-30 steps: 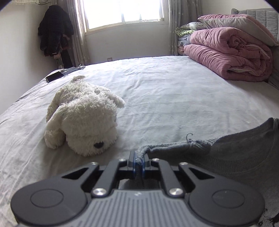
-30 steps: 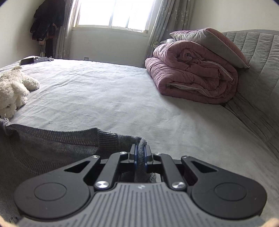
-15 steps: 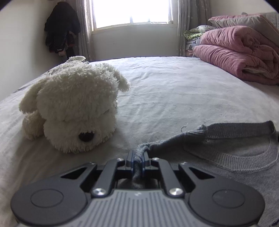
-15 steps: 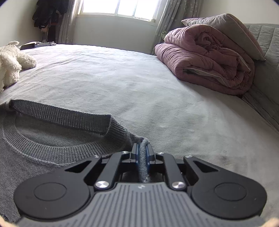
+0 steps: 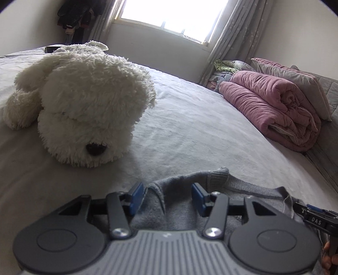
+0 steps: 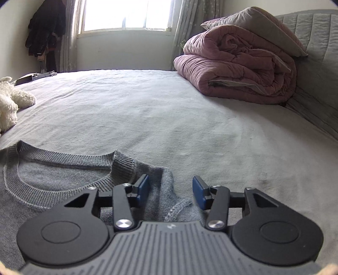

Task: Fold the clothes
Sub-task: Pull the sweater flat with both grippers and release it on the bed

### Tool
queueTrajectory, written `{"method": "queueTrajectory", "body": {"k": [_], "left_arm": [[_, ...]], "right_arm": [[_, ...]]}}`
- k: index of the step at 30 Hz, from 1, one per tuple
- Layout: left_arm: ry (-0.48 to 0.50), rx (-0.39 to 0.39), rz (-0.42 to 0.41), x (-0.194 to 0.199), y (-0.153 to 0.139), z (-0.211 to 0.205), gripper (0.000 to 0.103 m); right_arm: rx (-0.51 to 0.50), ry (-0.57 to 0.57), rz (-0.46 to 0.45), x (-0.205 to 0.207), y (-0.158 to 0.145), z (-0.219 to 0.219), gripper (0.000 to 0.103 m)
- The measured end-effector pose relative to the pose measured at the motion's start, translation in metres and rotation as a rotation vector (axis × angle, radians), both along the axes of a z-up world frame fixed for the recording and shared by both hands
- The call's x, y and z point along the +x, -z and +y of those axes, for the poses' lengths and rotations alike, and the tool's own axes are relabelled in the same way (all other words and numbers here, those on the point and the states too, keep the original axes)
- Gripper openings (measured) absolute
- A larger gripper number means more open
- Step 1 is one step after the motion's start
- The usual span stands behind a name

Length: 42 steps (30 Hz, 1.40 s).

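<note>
A bedroom in a home.
A wide bed [image 6: 169,118] fills it, a rolled pink quilt [image 6: 234,69] far right, a curtained window [image 6: 124,14] behind, a plush dog [image 5: 84,101] left.

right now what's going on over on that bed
A person holding a gripper in each hand is folding a grey knitted sweater on the pale grey bed. Both the left gripper and the right gripper have just been opening; their blue pads stand clear of the shoulder cloth bunched between them, so the sweater rests on the bed. A fluffy white plush dog lies just beyond the left gripper, and a rolled pink quilt sits by the headboard.
</note>
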<state>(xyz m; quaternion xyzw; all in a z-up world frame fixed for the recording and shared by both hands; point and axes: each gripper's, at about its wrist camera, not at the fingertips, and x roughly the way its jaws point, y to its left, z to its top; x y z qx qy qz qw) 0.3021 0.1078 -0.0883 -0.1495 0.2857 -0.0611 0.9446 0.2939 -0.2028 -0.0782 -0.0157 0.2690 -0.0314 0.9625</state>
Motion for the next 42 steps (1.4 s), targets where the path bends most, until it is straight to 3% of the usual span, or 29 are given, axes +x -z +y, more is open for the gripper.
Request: {"method": "queueTrajectory", "body": {"k": [2,4,7,21,27,32,36,42], "left_arm": [[0.002,0.028,0.0,0.0,-0.002,-0.004,0.055],[0.007,0.053,-0.005,-0.001,-0.003,-0.008,0.068],[0.007,0.068,-0.01,-0.002,-0.004,-0.009,0.076],[0.004,0.049,-0.01,-0.002,-0.002,-0.005,0.078],[-0.073,0.032,-0.055,-0.021,-0.013,0.001,0.08],[-0.064,0.068,-0.048,-0.042,-0.039,-0.01,0.08],[-0.016,0.121,-0.037,-0.066,-0.064,-0.029,0.083],[0.001,0.102,0.069,-0.104,-0.087,-0.041,0.083]], "right_arm": [[0.07,0.0,-0.003,0.0,-0.001,-0.009,0.055],[0.136,0.001,-0.002,0.0,-0.001,-0.016,0.063],[0.153,-0.007,-0.001,0.0,-0.002,-0.015,0.072],[0.101,-0.01,0.013,0.0,0.0,-0.01,0.079],[0.084,0.008,0.001,0.0,-0.002,-0.009,0.079],[0.062,-0.04,-0.032,-0.031,-0.026,-0.006,0.079],[0.098,-0.069,-0.003,-0.067,-0.039,-0.007,0.079],[0.116,-0.067,0.049,-0.116,-0.054,-0.015,0.079]]}}
